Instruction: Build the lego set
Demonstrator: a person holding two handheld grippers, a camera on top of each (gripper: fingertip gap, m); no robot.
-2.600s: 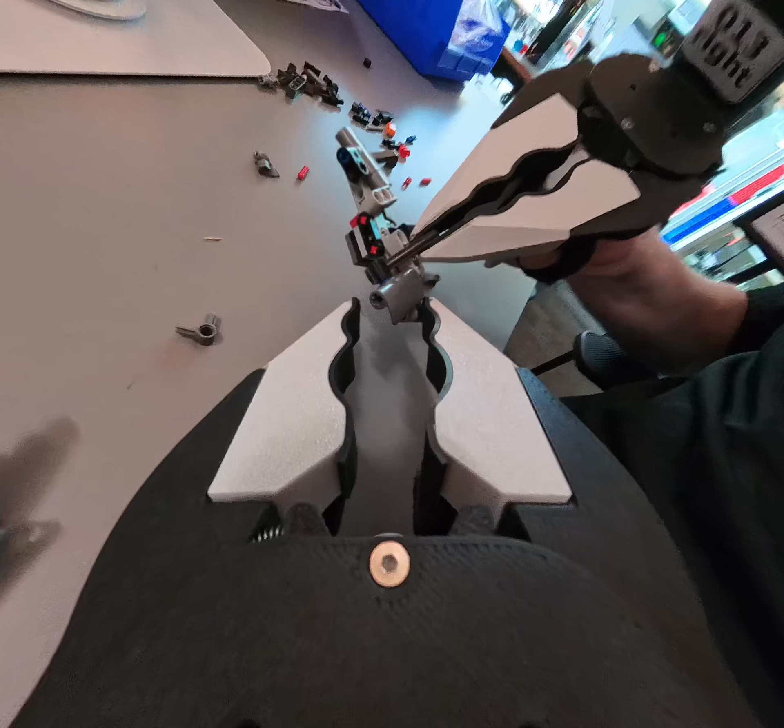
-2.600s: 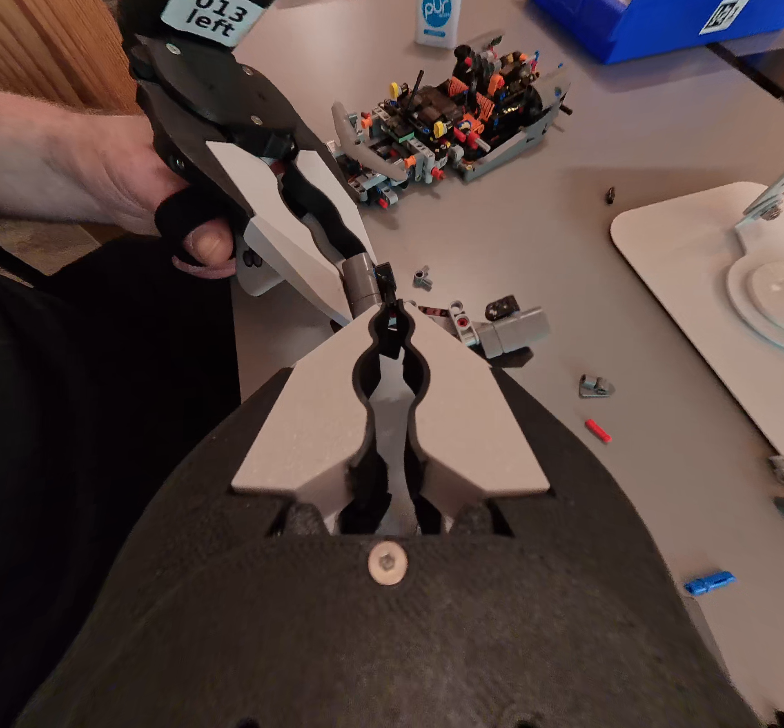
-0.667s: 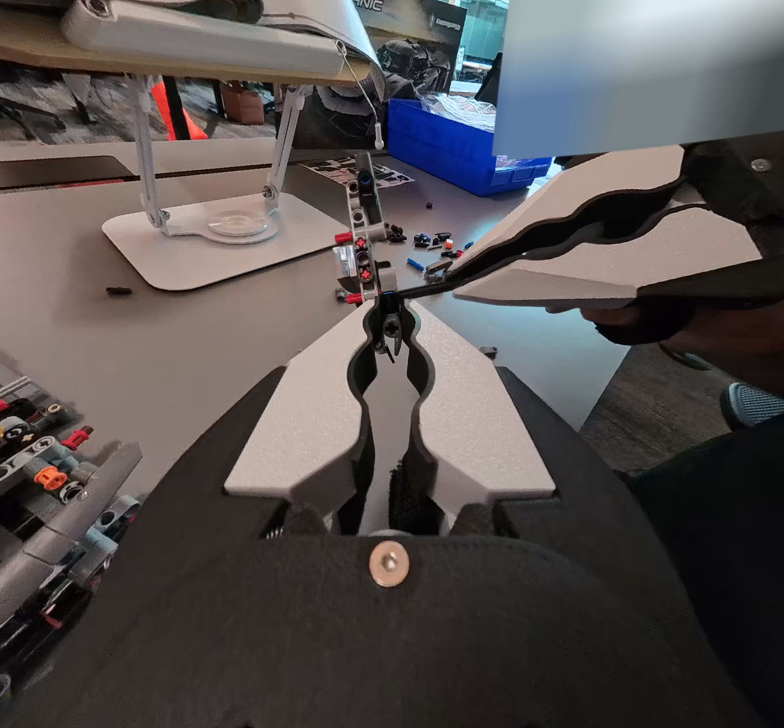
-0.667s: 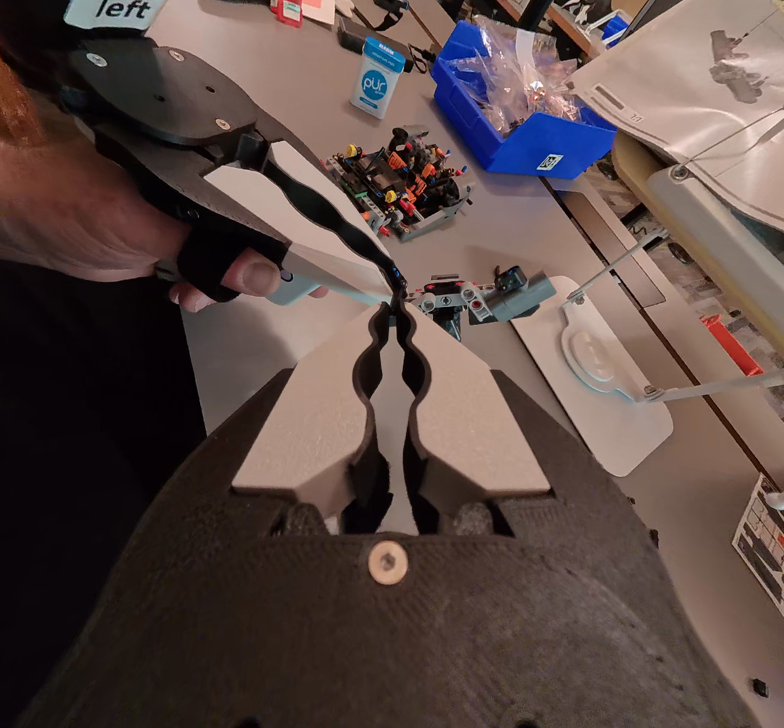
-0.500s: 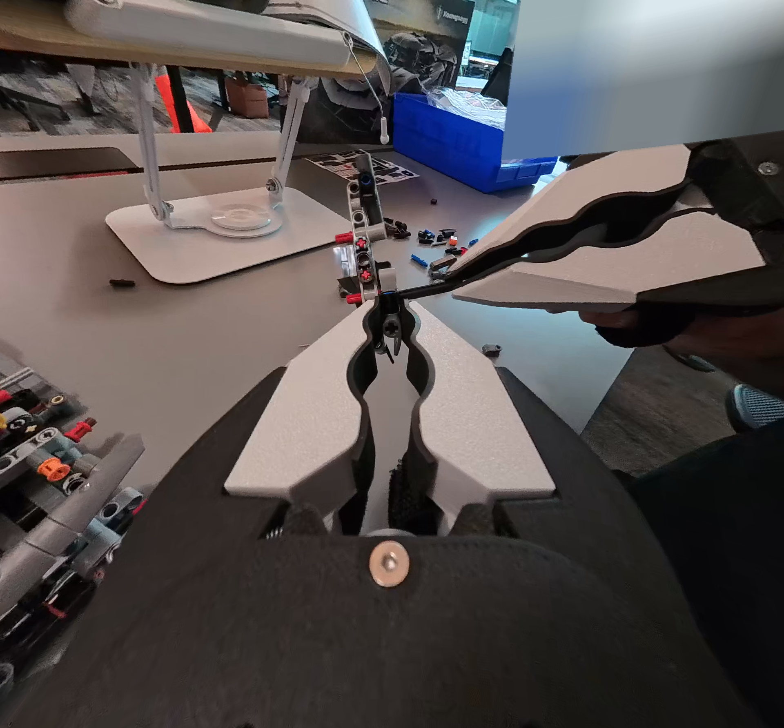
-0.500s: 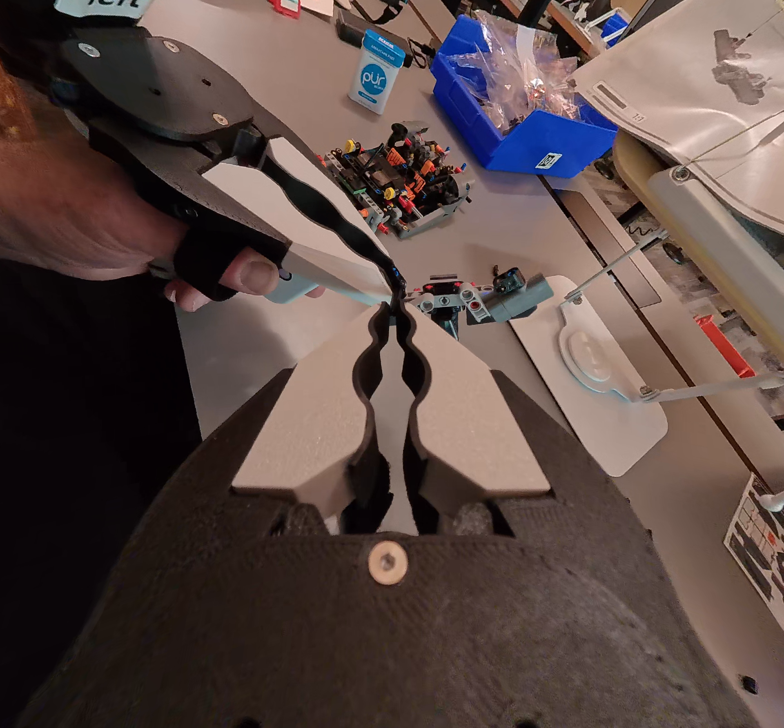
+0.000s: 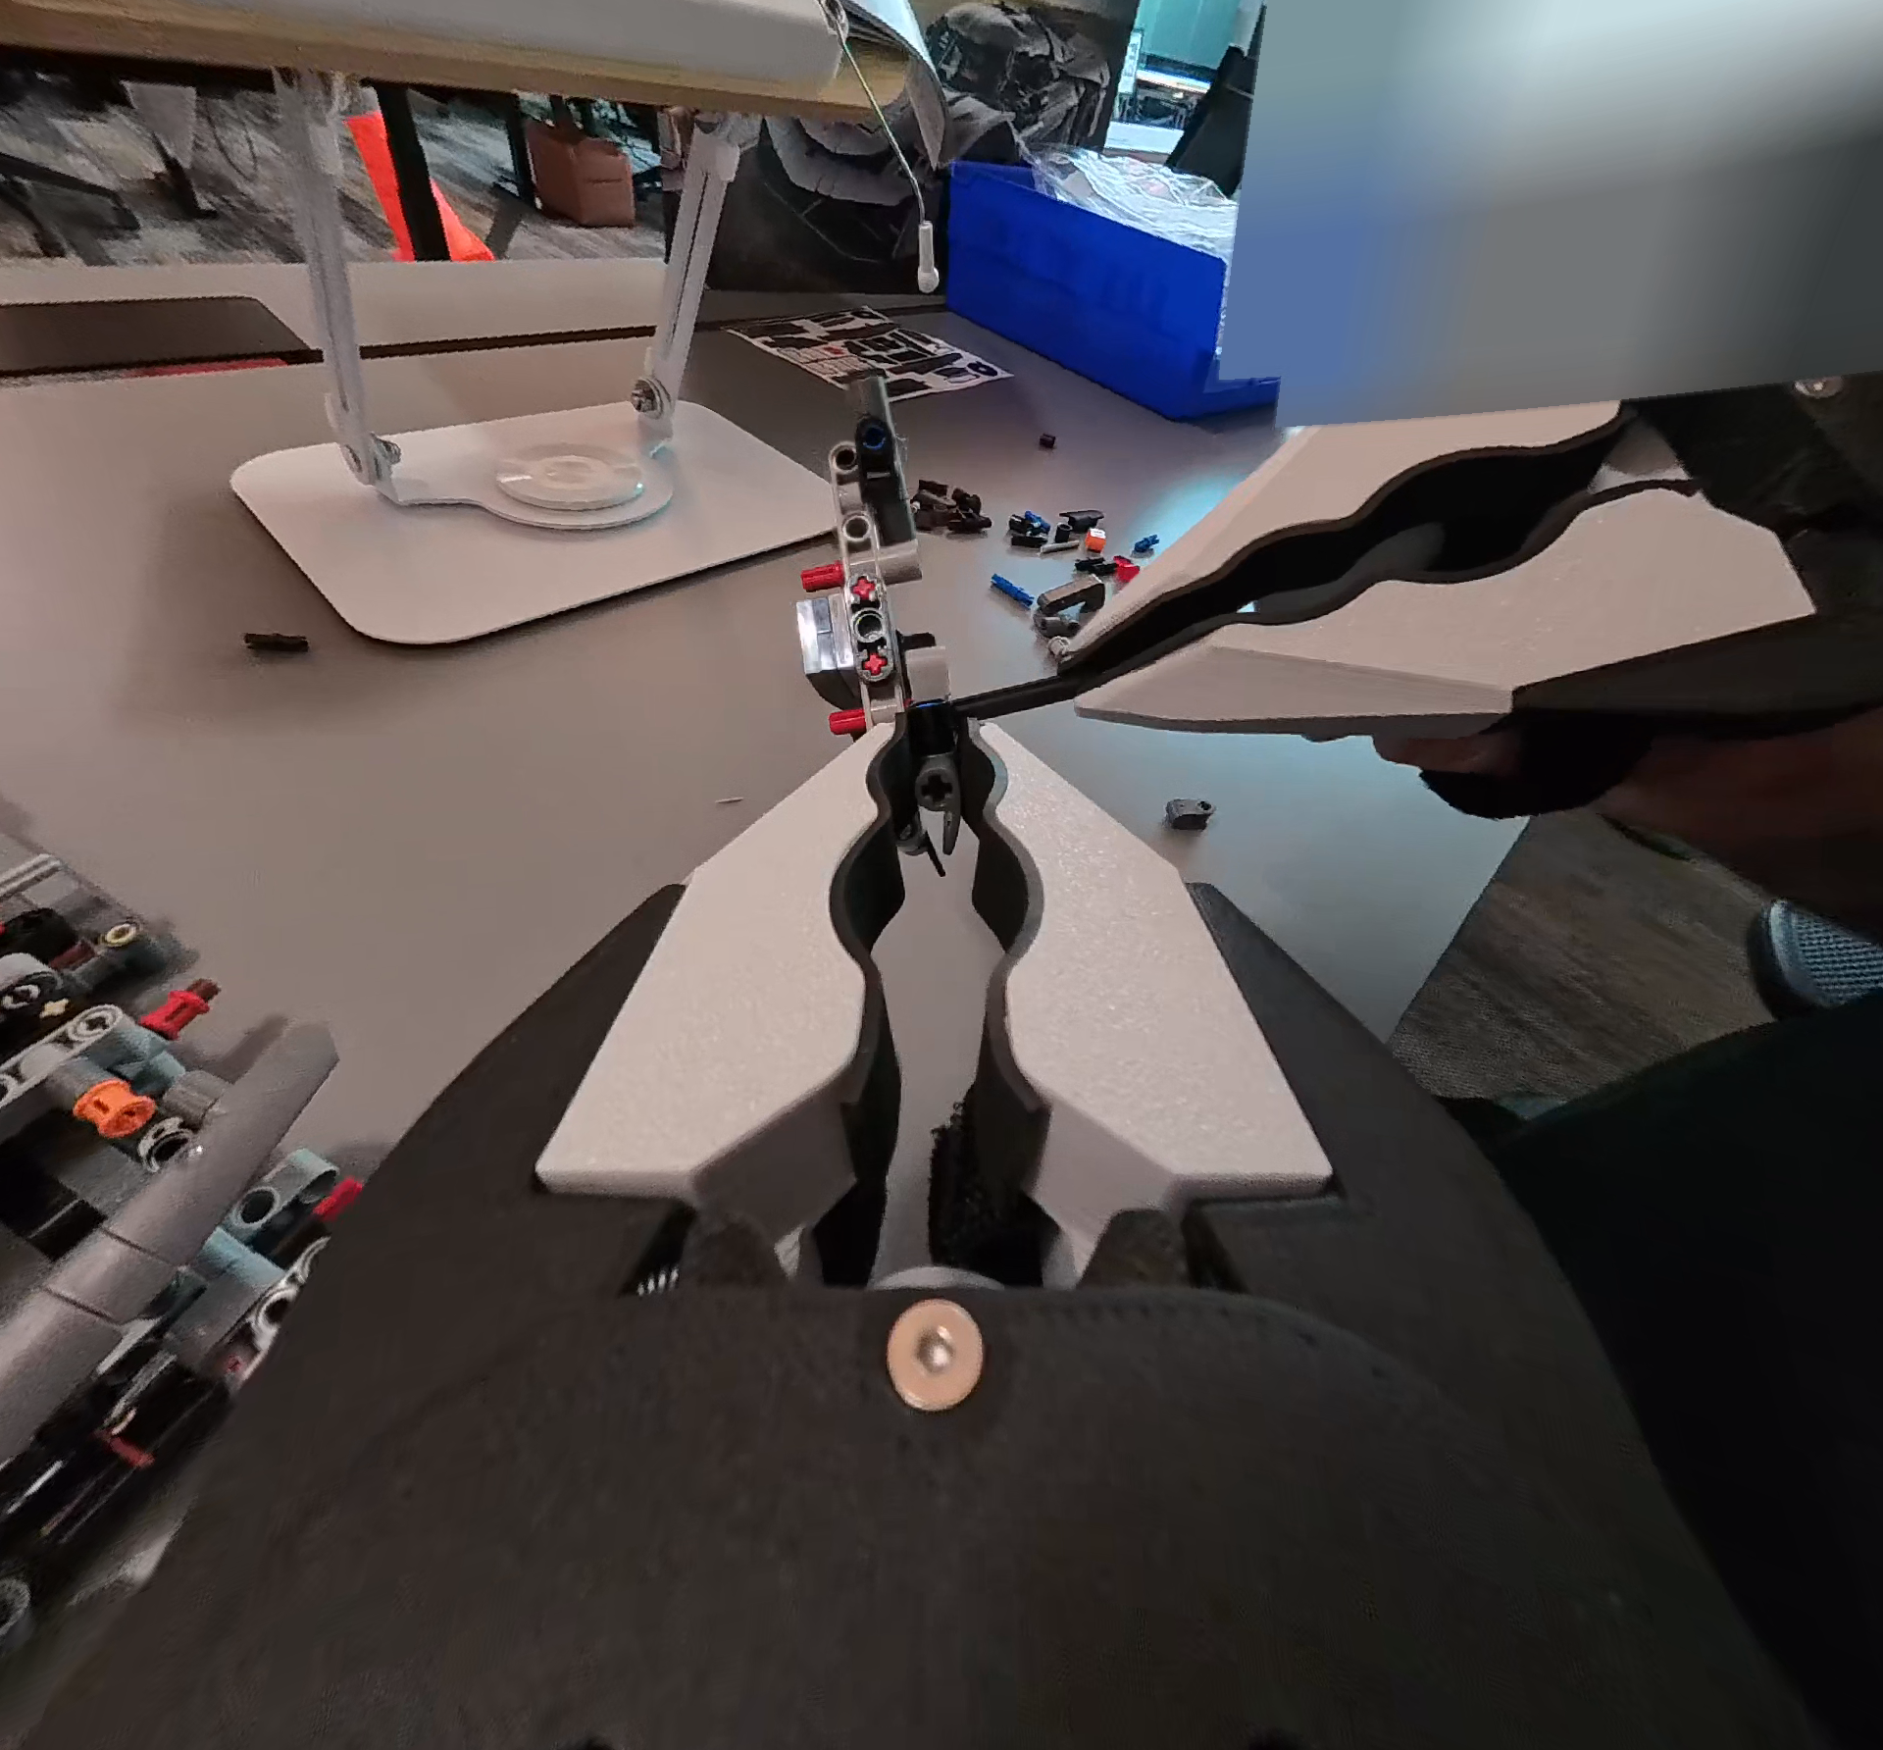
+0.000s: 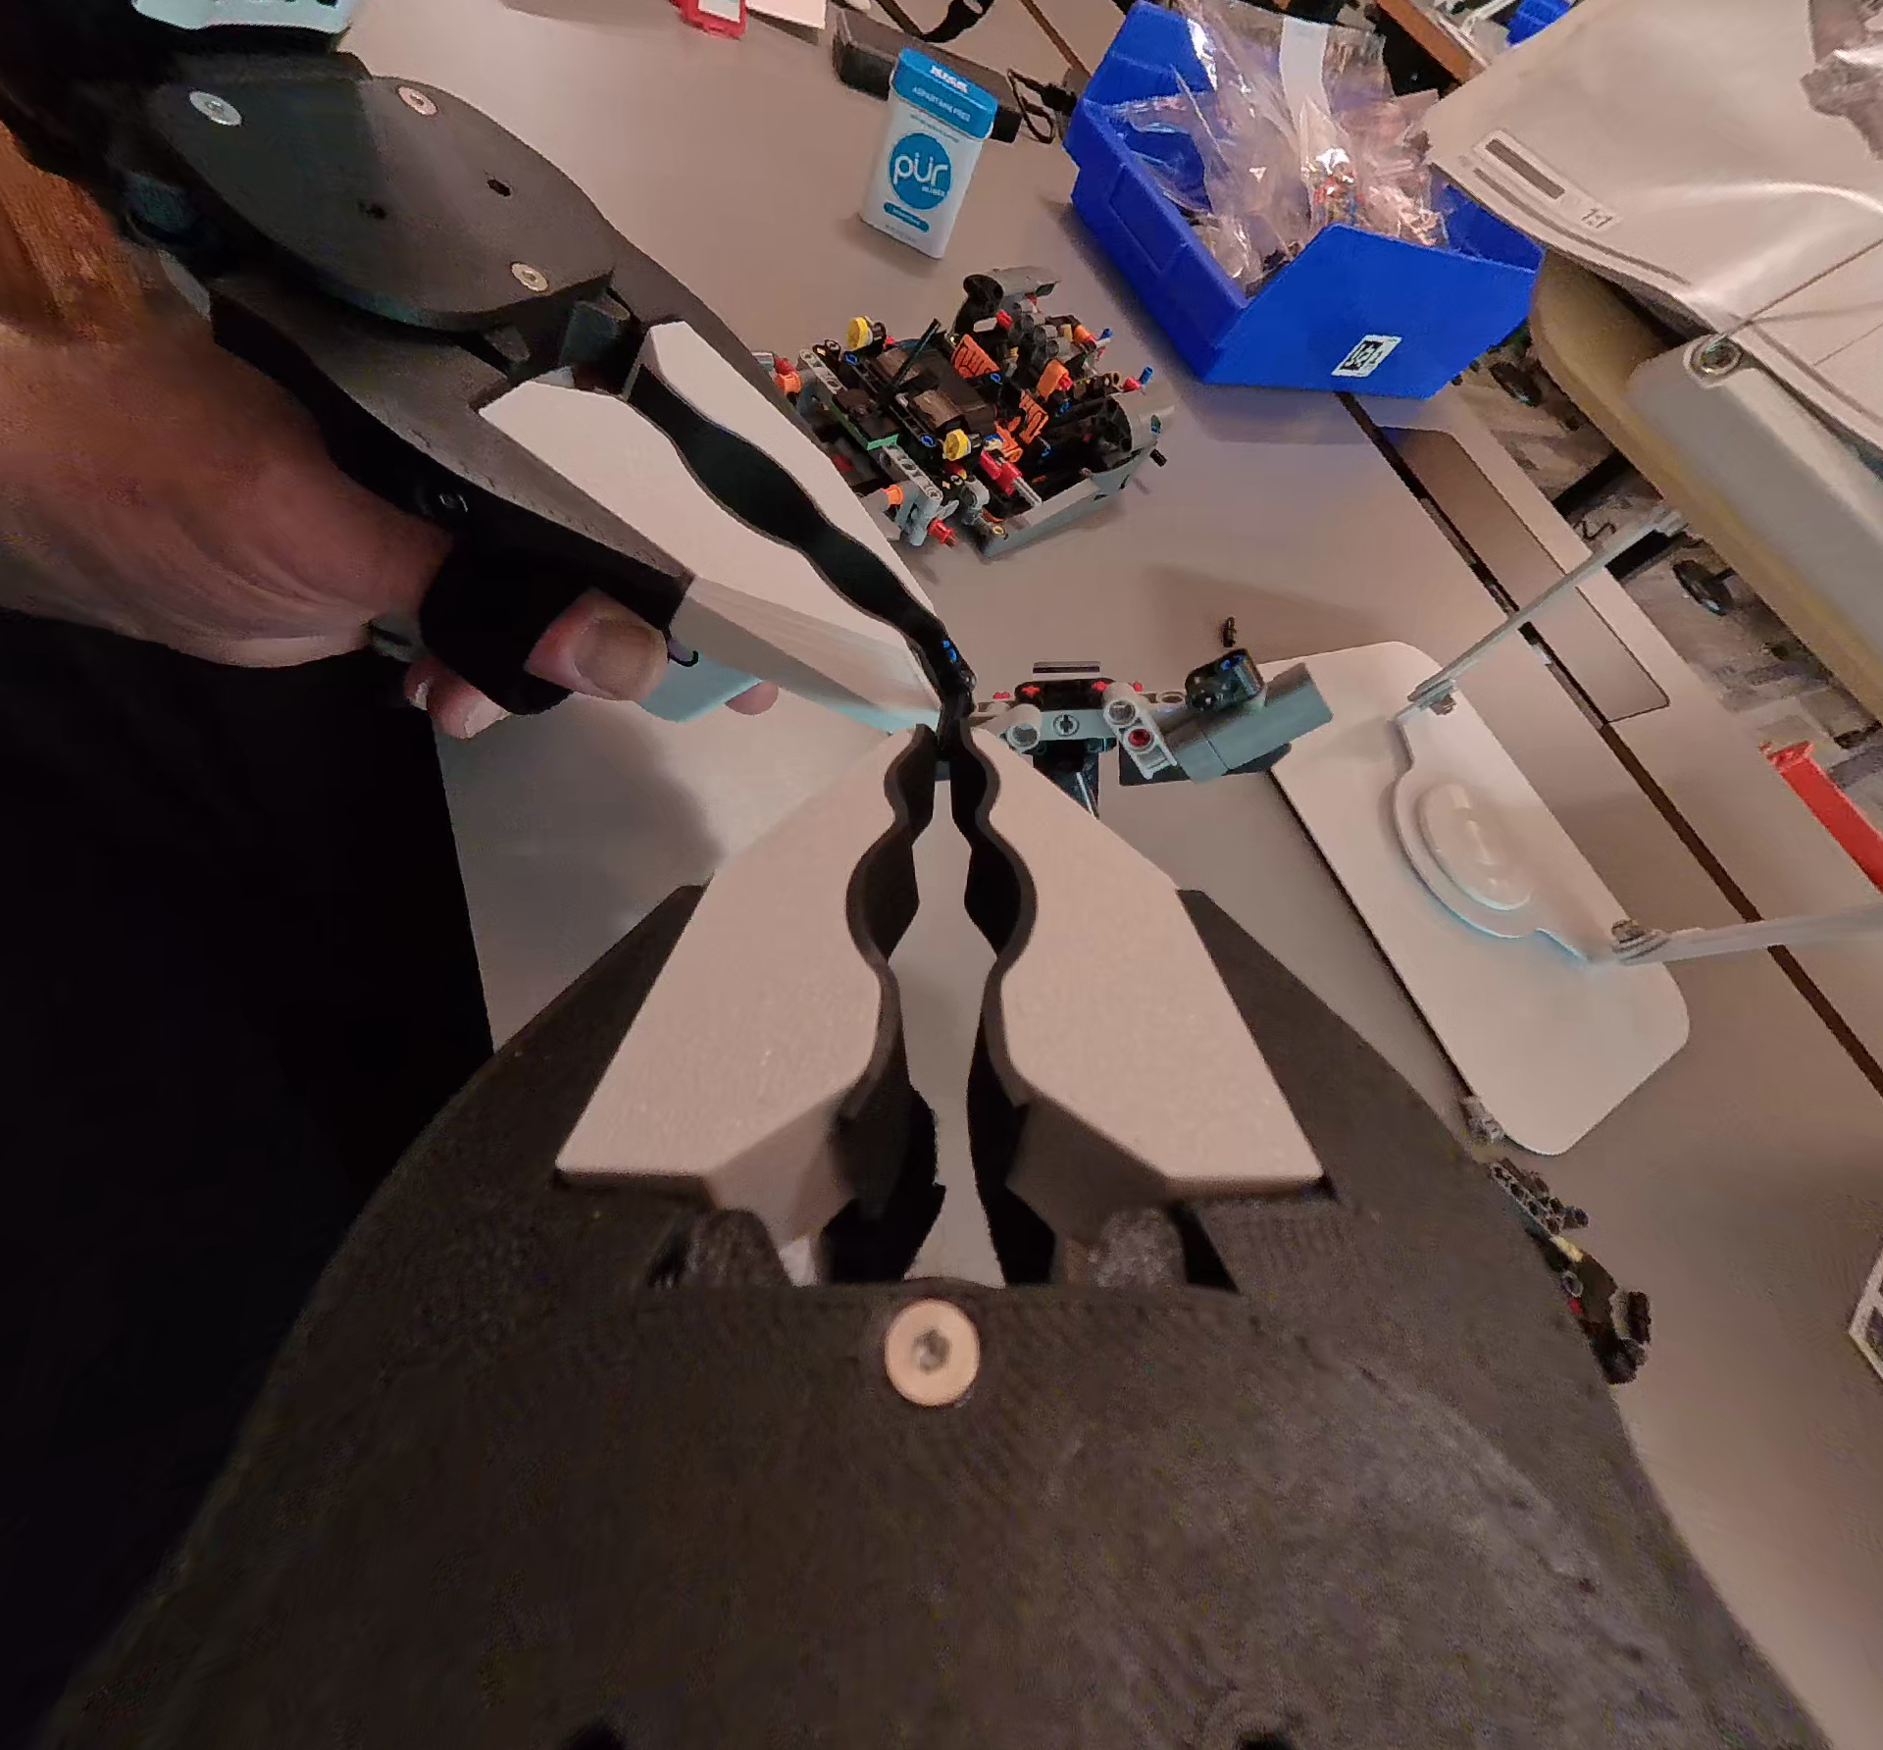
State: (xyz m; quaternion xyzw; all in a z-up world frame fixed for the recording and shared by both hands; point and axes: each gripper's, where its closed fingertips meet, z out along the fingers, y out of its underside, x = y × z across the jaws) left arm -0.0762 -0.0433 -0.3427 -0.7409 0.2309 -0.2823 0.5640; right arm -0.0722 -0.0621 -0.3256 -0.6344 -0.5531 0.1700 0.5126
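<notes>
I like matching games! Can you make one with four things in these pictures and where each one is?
Things:
1. small grey sub-assembly
2. blue bin
3. big lego model
4. thin black rod

Places:
A. flat on the table, not held
B. sticking out of the right hand-held gripper tips
C. full of clear plastic bags
D. up off the table, pinched at the left hand-held gripper tips

Pairs: 1-D, 2-C, 3-A, 4-B
</notes>
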